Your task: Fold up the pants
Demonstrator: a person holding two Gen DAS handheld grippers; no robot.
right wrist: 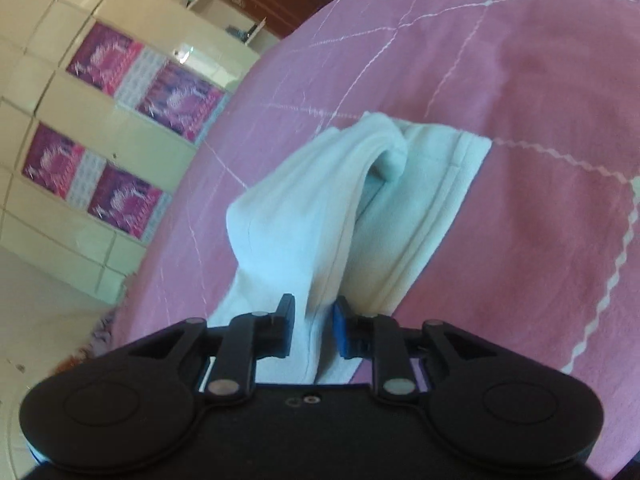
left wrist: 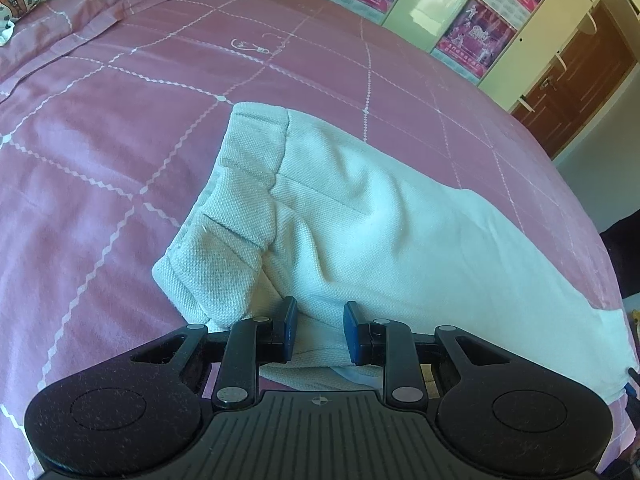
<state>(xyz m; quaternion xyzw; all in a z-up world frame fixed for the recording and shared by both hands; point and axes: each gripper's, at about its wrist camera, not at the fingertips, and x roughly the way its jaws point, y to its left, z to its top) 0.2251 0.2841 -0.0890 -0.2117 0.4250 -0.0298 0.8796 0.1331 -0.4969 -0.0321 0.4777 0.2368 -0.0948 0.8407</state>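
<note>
text: none legible | posters (left wrist: 476, 36) on cupboard doors: print too blurred

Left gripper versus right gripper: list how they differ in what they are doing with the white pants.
The left gripper sits at pants lying mostly flat on the pink bedspread; the right gripper has an end of the cloth raised in a drooping fold. The left view is sharp, while the right view is blurred. The right jaws stand narrower around a bunched seam. Both have white fabric between blue pads.
</note>
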